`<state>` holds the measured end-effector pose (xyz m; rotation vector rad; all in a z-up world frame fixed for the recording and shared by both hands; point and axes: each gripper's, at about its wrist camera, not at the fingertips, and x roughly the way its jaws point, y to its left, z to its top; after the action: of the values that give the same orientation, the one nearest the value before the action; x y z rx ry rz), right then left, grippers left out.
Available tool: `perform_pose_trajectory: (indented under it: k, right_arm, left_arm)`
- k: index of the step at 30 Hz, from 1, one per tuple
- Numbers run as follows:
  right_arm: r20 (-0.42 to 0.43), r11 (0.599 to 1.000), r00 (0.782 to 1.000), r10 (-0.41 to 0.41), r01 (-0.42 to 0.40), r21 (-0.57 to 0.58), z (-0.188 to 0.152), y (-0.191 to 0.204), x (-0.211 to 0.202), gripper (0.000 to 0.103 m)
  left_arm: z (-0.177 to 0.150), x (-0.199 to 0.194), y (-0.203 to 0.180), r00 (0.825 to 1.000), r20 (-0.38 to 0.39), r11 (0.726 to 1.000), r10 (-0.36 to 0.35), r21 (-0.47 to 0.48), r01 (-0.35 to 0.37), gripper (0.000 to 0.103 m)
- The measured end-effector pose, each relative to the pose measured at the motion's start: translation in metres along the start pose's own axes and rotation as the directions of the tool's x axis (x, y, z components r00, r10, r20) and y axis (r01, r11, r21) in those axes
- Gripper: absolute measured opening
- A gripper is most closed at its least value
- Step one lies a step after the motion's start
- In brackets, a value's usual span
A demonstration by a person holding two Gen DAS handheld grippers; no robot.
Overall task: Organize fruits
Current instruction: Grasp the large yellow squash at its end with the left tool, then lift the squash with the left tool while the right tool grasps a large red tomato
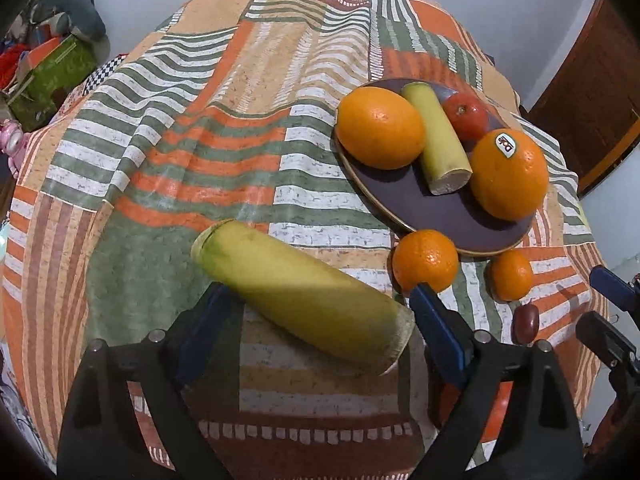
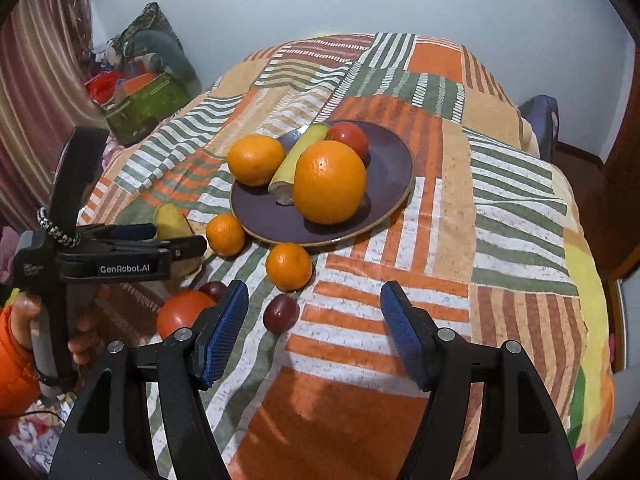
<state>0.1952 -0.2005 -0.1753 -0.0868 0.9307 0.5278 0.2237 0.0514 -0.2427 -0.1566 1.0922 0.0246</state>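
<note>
Between the left claw's point(image 1: 320, 304) spread fingers lies a banana point(image 1: 302, 297), ungripped.

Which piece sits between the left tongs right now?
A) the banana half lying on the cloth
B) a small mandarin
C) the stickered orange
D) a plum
A: the banana half lies on the cloth between the wide-open left tongs, not yet clamped.
</note>
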Motion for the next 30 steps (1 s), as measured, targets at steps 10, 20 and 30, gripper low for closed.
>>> perform_pose_trajectory:
  k: [10,20,30]
  right_arm:
    - [0.002,1.0,1.0,0.011,-0.011,-0.006,-0.007,0.006,-0.004,0.065]
    - [-0.007,0.999,0.999,0.034,-0.035,-0.031,-0.014,0.03,-0.005,0.065]
    - [-0.055,0.994,0.996,0.064,-0.068,-0.083,-0.017,0.06,0.013,0.065]
  left_arm:
    - [-0.016,-0.015,0.02,0.994,-0.024,0.992,-0.106,-0.064,0.105,0.052]
    - [-0.044,-0.049,0.025,0.996,-0.011,0.995,-0.089,0.048,0.089,0.041]
    - [-0.073,-0.07,0.027,0.994,-0.041,0.982,-0.099,0.158,0.104,0.039]
